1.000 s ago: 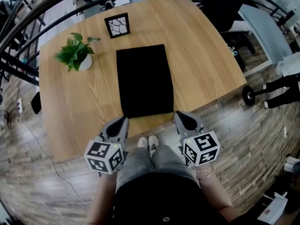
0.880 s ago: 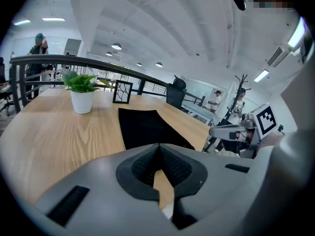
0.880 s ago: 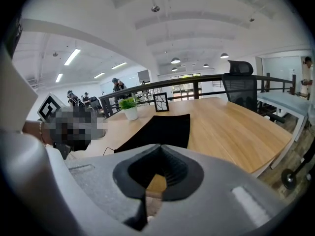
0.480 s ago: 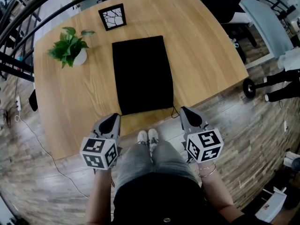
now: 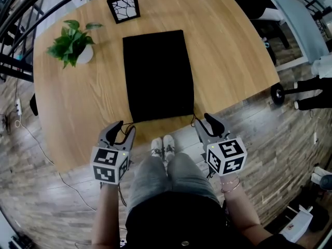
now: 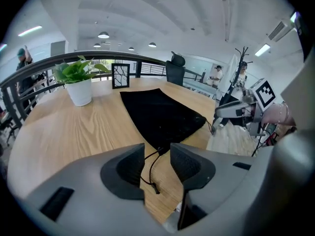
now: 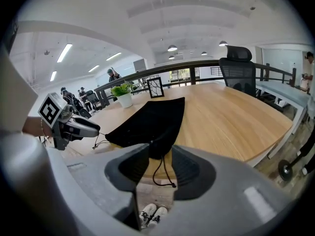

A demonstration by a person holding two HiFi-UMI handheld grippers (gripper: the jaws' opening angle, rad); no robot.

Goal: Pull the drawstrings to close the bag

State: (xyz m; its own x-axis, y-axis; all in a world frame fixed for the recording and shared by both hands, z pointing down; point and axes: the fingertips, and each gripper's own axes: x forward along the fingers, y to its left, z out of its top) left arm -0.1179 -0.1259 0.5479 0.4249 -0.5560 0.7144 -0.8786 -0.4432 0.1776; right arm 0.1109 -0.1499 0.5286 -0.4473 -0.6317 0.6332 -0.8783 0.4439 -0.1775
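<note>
A flat black drawstring bag (image 5: 158, 77) lies on the wooden table (image 5: 233, 51), its mouth toward the near edge. My left gripper (image 5: 123, 128) sits at the bag's near left corner. Its jaws have just been opening, and the left drawstring (image 6: 150, 173) lies loose in the gap of the left gripper (image 6: 157, 156). My right gripper (image 5: 203, 121) is at the near right corner. Its jaws have also just been opening, and the right drawstring loop (image 7: 162, 173) hangs untouched between the pads of the right gripper (image 7: 160, 156), below the bag (image 7: 152, 119).
A potted plant (image 5: 70, 43) stands at the far left of the table. A small picture frame (image 5: 124, 7) stands behind the bag. The table's near edge runs just under both grippers, with the person's shoes (image 5: 163, 147) below. An office chair (image 7: 238, 68) stands at the far side.
Both grippers have gone from shut to open. They have sunk toward the table's near edge, at the bag's two near corners.
</note>
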